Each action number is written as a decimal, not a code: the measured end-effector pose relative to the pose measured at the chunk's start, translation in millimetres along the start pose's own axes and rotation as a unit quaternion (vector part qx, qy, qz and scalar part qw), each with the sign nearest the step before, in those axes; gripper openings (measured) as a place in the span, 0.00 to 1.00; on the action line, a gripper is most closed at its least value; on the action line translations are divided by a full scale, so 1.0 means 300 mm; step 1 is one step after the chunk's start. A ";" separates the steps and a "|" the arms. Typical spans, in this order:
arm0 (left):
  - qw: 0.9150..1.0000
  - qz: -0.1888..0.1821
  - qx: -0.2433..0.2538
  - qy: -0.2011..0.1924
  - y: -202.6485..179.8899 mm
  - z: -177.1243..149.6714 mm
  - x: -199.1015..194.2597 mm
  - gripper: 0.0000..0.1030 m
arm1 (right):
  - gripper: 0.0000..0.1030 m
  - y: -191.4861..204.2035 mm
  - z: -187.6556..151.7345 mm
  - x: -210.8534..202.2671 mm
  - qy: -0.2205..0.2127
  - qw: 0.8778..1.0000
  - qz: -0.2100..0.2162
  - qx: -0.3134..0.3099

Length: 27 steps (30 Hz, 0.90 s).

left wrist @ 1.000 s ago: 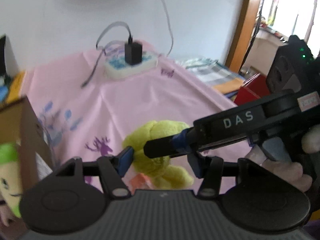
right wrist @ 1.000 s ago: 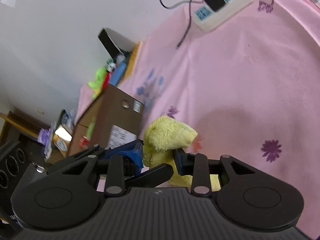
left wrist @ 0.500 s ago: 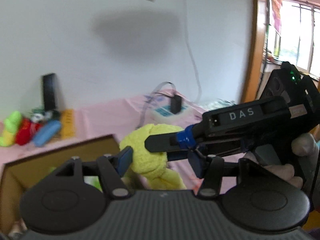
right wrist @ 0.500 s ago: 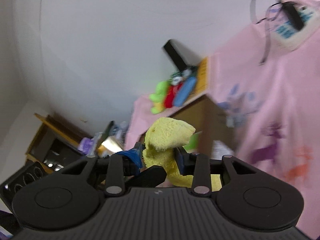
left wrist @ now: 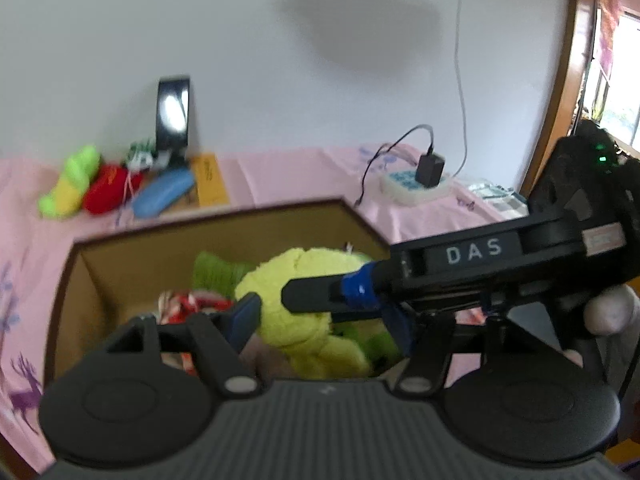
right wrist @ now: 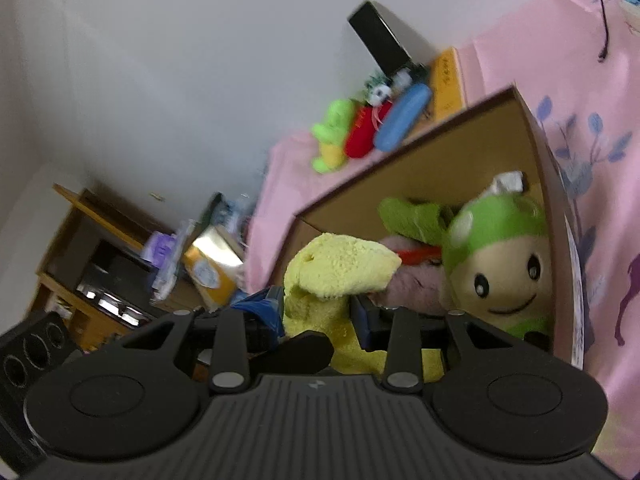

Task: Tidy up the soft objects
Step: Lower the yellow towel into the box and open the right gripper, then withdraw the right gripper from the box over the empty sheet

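Note:
A yellow plush toy [left wrist: 296, 308] hangs over the open cardboard box [left wrist: 216, 224]. My right gripper [right wrist: 318, 312] is shut on the yellow plush toy [right wrist: 332, 276]. My left gripper [left wrist: 324, 320] has its fingers on either side of the same toy with a gap showing, and the right gripper's finger [left wrist: 320, 292] crosses in front of it. Inside the box [right wrist: 440, 152] lie a green-capped smiling plush [right wrist: 500, 264], a pink plush [right wrist: 412, 284] and a red-patterned soft item [left wrist: 192, 304].
The box stands on a pink printed cloth [left wrist: 280, 172]. Green, red and blue soft items [left wrist: 108, 184] and a black stand [left wrist: 173, 112] sit by the wall. A white power strip with a black charger [left wrist: 420, 180] lies at the back right. A wooden shelf [right wrist: 104, 260] stands beyond the bed.
Both grippers have carried the yellow plush up from the pink cloth and leftward, until it hangs over the open box. The right gripper's hold has not changed.

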<state>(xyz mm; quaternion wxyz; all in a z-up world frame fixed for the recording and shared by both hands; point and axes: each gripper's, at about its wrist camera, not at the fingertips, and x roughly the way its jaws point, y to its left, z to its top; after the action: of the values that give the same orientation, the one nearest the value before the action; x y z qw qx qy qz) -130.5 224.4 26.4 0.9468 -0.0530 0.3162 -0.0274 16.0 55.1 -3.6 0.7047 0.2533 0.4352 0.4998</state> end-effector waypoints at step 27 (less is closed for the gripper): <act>0.997 0.048 -0.003 0.063 0.018 0.072 0.085 0.84 | 0.20 0.090 -0.072 -0.161 -0.077 0.973 -0.196 -0.093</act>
<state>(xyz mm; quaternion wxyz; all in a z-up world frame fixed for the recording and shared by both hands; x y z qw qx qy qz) -97.1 229.3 27.7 0.9252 -0.0384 0.3773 0.0154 -21.6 18.7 24.7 0.8409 0.1346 0.3724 0.3689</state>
